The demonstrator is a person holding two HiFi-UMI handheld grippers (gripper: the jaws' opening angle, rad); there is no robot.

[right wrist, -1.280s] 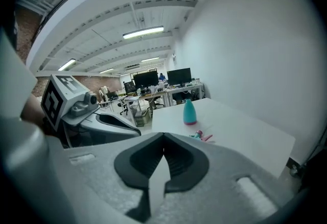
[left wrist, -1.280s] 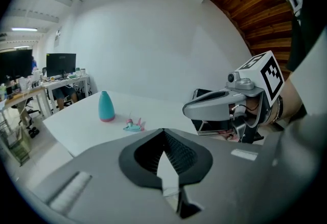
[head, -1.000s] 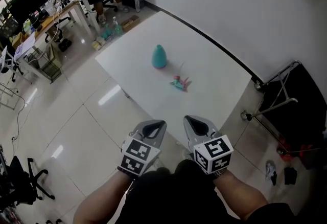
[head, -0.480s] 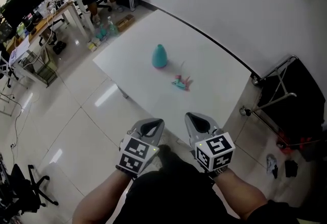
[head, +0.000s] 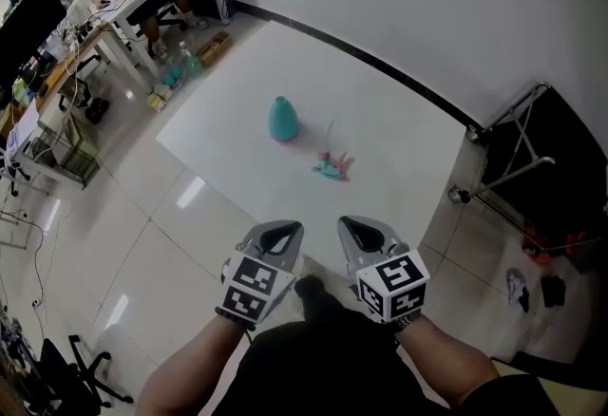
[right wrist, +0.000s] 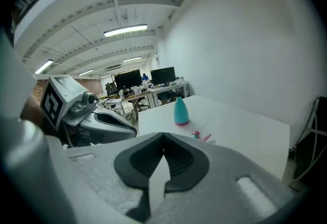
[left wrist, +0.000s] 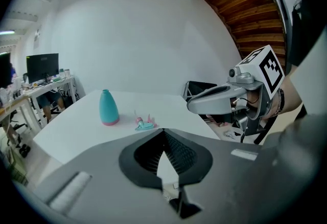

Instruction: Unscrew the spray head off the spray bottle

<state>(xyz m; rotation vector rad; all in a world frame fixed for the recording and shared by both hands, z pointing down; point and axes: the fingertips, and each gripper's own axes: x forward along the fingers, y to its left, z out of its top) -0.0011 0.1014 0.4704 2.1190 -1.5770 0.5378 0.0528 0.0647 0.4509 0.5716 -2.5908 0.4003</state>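
Both jaw pairs pressed together, empty: left gripper and right gripper, short of the table's near corner. Teal spray bottle upright mid-table, well ahead, nearer left gripper. Spray head lies flat beside it, apart, nearer right gripper.

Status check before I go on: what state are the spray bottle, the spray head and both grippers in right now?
Spray bottle: upright on the table, no head on it.
Spray head: off the bottle, lying on the table apart from it.
Left gripper: jaws together, empty, short of the table.
Right gripper: jaws together, empty, short of the table.
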